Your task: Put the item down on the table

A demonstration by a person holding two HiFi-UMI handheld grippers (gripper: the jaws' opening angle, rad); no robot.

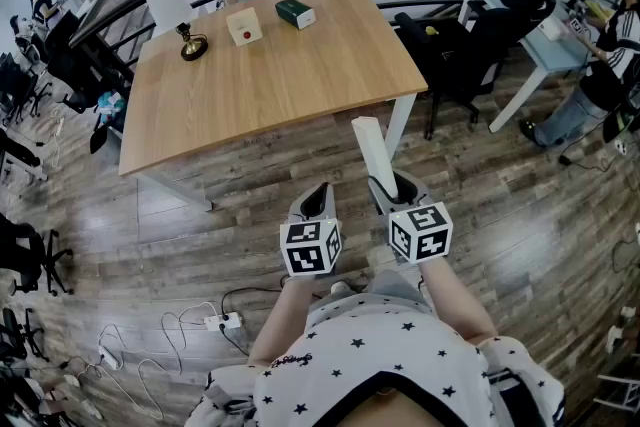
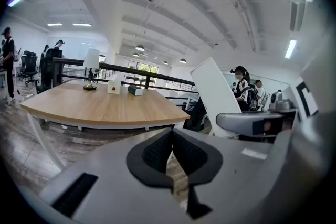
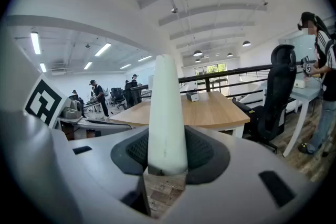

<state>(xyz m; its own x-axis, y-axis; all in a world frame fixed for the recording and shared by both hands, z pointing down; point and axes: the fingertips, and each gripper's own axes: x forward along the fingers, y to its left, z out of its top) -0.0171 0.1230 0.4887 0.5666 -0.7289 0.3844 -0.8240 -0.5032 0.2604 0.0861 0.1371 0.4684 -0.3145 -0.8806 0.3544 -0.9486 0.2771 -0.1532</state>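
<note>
Head view: your right gripper (image 1: 392, 187) is clamped on the white bar (image 1: 372, 147); the bar rises out of the jaws and leans toward the table (image 1: 300, 85); its free end stops just short of the table's near edge, close to the near right corner; the bar touches no part of the table and hangs over the wooden floor (image 1: 200, 245).

Right gripper view: the pads of the right gripper (image 3: 167, 157) press on either side of the bar's (image 3: 167, 107) lower end; the jaws stand at a middling width, set by the bar between them.

Left gripper view: the jaws of your left gripper (image 2: 172, 152) are closed, pad against pad at the tips, with nothing between them; the bar (image 2: 215, 94) and the right gripper (image 2: 252, 123) show just beside it, at your right.

Head view: your left gripper (image 1: 318, 203) rides beside the right one, over the floor, short of the table's near edge.

Along the table's far edge stand three things, well apart from the bar: a small lamp (image 1: 190, 43) toward the far left corner; a white box with a red dot (image 1: 244, 25) next to it; a dark green box (image 1: 295, 12) about midway along that edge.
</note>
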